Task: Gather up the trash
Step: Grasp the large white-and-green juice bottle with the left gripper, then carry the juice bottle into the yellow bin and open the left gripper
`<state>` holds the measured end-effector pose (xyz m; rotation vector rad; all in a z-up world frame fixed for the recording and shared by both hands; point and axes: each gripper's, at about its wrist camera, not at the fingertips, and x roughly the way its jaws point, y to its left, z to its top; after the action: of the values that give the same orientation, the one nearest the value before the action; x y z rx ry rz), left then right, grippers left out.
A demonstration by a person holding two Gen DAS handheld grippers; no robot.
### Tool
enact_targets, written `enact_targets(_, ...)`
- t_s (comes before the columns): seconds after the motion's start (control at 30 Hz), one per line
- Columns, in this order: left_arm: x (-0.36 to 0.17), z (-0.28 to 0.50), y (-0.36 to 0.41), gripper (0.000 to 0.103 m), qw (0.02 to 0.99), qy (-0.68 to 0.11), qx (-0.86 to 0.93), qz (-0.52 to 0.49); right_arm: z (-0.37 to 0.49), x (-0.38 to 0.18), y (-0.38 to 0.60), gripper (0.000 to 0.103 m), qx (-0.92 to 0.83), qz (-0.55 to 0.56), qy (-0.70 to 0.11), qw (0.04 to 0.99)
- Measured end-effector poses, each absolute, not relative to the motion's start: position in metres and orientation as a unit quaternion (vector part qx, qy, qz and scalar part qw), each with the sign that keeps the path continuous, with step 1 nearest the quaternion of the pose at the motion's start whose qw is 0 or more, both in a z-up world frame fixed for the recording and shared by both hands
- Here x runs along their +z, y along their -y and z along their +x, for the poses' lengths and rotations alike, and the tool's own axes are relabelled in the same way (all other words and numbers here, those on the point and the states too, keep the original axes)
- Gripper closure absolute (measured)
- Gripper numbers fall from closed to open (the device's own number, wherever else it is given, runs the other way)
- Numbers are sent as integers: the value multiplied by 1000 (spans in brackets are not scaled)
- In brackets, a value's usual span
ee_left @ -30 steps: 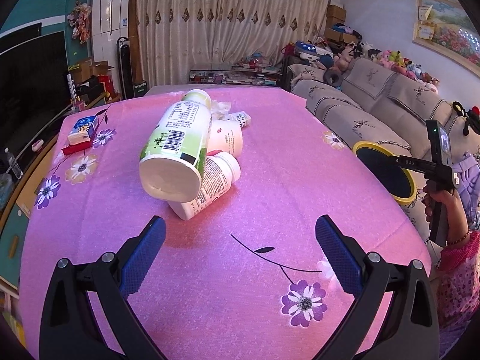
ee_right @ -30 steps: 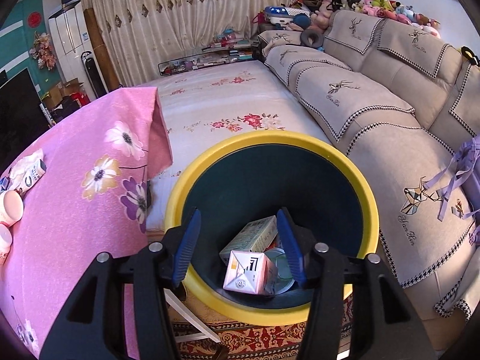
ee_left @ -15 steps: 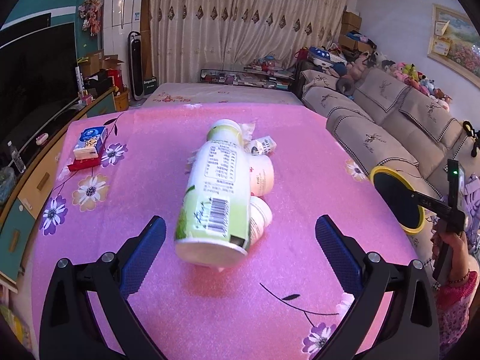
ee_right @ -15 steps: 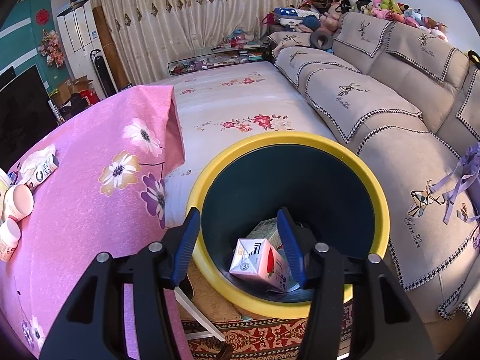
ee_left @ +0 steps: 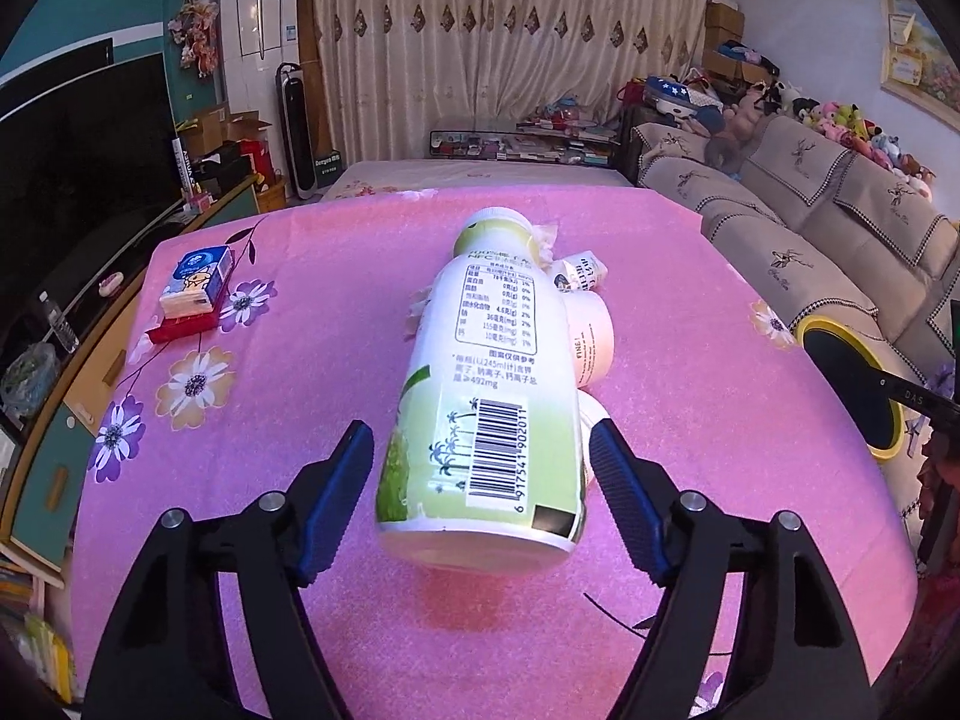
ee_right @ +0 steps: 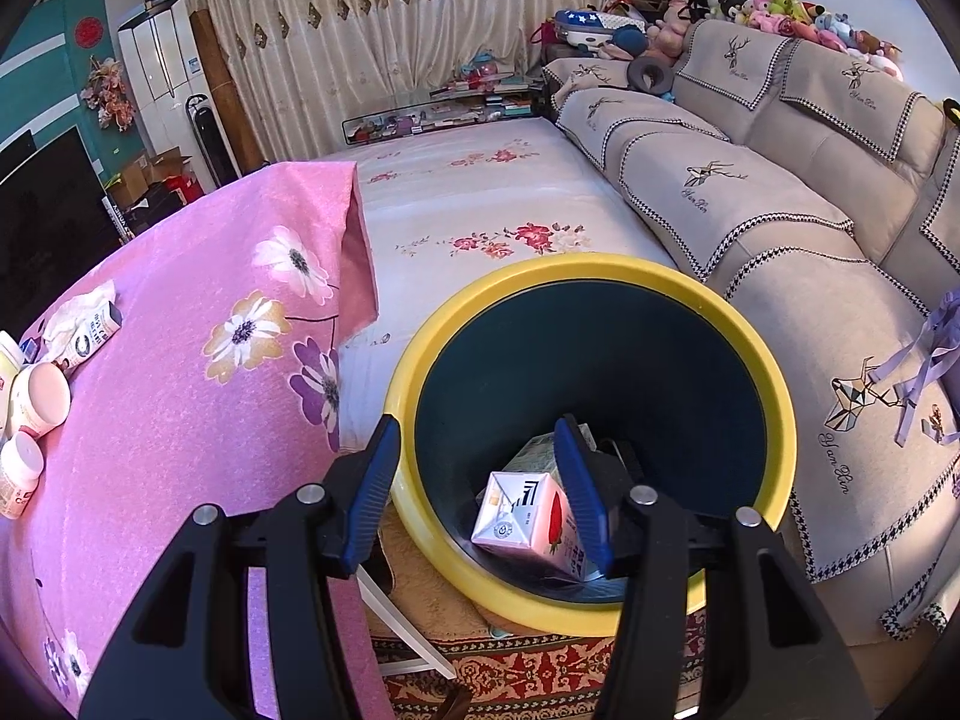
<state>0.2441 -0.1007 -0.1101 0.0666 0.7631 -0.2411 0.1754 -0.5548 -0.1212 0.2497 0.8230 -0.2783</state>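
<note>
A large white and green bottle (ee_left: 486,396) lies on the pink tablecloth (ee_left: 270,516), its base toward me. My left gripper (ee_left: 480,480) is open, its blue fingers on either side of the bottle's base with small gaps. Smaller white bottles (ee_left: 591,342) and a crumpled wrapper (ee_left: 579,273) lie beside it. My right gripper (ee_right: 474,480) is open and empty above the yellow-rimmed bin (ee_right: 774,384). A pink and white carton (ee_right: 528,519) lies inside the bin with other trash.
A tissue pack (ee_left: 198,282) on a red tray sits at the table's far left. The bin also shows in the left wrist view (ee_left: 852,336), off the table's right edge. A sofa (ee_right: 780,192) stands behind the bin. The white bottles (ee_right: 36,402) lie far left.
My left gripper has moved up to the big bottle and narrowed around its base. My right gripper has drifted slightly; the carton lies lower in the bin.
</note>
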Motion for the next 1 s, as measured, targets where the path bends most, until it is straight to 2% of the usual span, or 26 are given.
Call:
enact_targets(0.27,-107,237,99,49,930,-346,-115,51,176,-120,552,52,-130,120,-397,901)
enact_targets(0.5,-92,232,93,50,938,-320,-124,43,174,-117,552,52,-128,122,-393,902)
enact_targets(1.0,-23,228,102,52,963,-233,-125,47,171,-116,558,52,-126,130,-389,903)
